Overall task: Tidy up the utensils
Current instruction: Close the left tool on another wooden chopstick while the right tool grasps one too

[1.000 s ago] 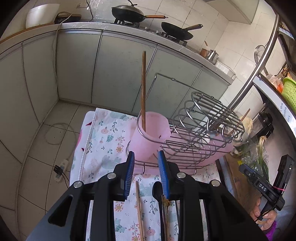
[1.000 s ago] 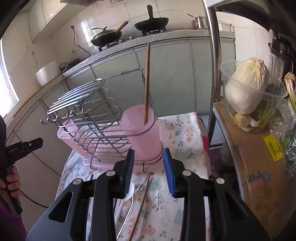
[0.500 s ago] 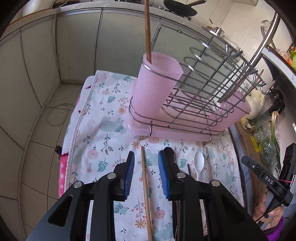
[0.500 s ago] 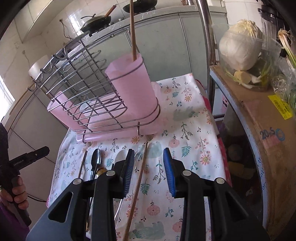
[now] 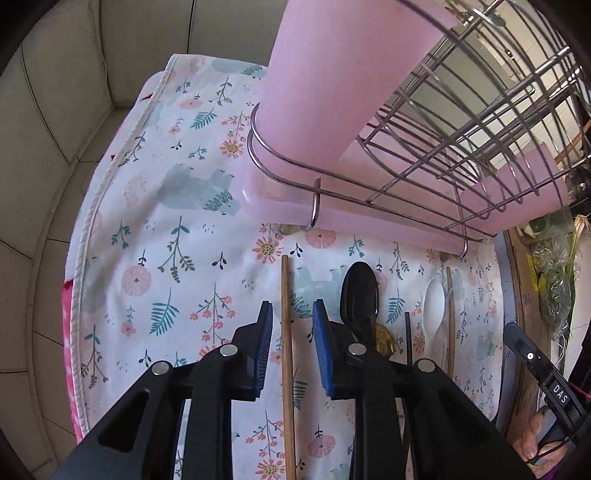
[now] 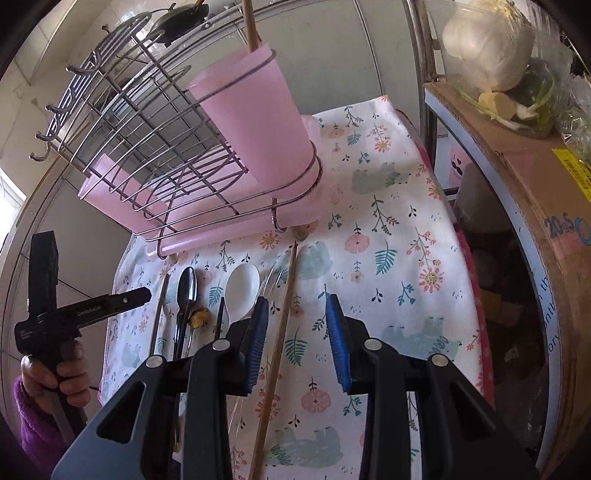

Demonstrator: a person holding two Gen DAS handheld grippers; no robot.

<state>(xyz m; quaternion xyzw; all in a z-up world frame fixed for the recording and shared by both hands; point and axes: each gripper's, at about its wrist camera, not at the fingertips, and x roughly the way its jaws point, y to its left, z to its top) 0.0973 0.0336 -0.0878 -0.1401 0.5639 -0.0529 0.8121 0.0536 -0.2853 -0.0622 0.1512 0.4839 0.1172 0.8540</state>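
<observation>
With one brown wooden chopstick [image 6: 252, 26] already standing in the pink plastic cup [image 6: 255, 110], barely started: left hand-held gripper [image 5: 291, 325] closing around a second wooden chopstick [image 5: 286, 332] on the floral worktop cloth [image 5: 177, 236], not yet pinching, right hand-held gripper [image 6: 295, 325] part-open and empty, spoons untouched.

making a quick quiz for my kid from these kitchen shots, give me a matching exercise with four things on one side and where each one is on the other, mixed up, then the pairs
Things
1. black spoon
2. white spoon
3. upright chopstick
4. cabbage

Places
A. standing in the pink cup on the wire rack
B. in a clear container on the cardboard box
C. flat on the floral cloth, beside a small yellow piece
D. flat on the floral cloth, next to a thin black stick

Pairs: 1-C, 2-D, 3-A, 4-B
</observation>
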